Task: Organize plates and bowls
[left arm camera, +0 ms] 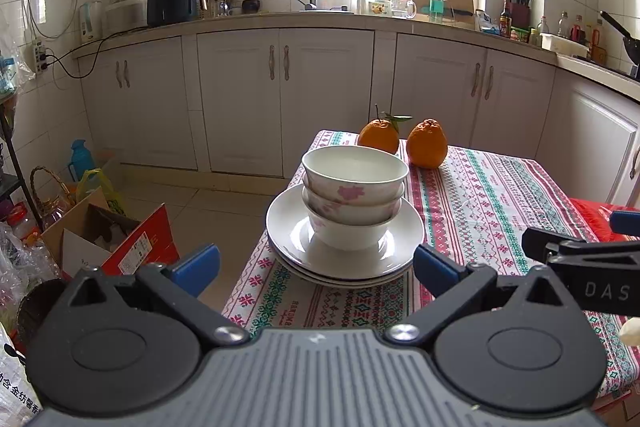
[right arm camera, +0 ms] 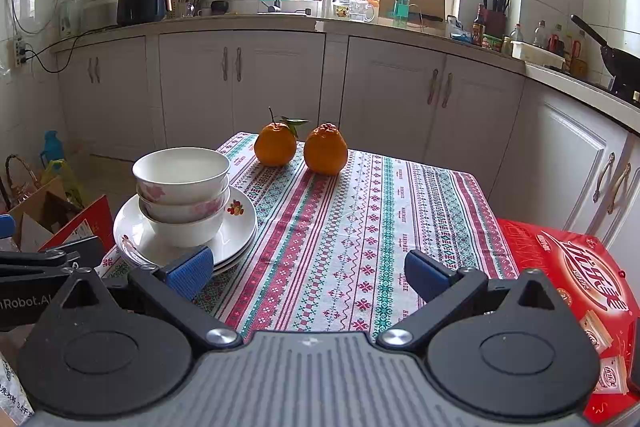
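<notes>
Patterned tablecloth (right arm camera: 360, 219), stacked bowls (left arm camera: 354, 195) atop plates (left arm camera: 344, 259)

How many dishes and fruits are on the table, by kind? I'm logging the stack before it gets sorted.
Bowls: 3, nested, standing on the plates
Plates: 3, stacked
Oranges: 2, behind the stack on the tablecloth
Total: 8

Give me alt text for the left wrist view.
Three nested bowls sit on stacked plates near the corner of a patterned tablecloth, framed by the open left gripper. Two oranges sit behind; the right gripper shows at right.
</notes>
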`<state>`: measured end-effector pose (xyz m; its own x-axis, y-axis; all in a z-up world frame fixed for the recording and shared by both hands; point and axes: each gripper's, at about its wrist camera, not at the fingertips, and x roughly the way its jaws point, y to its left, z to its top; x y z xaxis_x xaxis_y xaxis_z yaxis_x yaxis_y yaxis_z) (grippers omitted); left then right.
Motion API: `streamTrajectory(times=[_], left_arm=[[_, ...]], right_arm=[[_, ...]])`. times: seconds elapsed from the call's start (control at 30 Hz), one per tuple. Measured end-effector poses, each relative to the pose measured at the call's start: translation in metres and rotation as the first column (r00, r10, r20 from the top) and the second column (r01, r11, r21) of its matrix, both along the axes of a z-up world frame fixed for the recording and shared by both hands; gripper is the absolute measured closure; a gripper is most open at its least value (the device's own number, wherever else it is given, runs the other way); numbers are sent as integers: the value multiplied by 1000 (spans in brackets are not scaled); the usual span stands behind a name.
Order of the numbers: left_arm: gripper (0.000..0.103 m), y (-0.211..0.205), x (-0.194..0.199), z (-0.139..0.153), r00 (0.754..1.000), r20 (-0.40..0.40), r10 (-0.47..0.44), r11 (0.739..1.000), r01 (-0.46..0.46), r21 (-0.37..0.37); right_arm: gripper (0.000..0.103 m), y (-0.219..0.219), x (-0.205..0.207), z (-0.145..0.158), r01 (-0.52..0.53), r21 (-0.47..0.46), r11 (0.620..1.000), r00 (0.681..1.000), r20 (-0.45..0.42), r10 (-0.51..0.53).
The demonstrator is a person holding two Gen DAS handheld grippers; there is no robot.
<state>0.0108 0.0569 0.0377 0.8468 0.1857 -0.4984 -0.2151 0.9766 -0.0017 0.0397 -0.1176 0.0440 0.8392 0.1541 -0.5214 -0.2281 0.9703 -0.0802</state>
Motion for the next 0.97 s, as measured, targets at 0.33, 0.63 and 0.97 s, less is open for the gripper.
streamTrajectory(times=[0.33,0.63,0.97], left_arm=[[1,-1,0,0,1000,-4,3,1000,-3,-3],[1,-1,0,-1,1000,-5,3,1000,-3,-4],[1,-2,0,-1,1000,-5,3,1000,-3,-3]], right_arm=[[0,0,-1,0,4,-5,1000,1000,3,-4],[0,0,-1,0,5,-4,1000,1000,4,-5],[0,0,-1,0,10,-6,1000,1000,7,-10]])
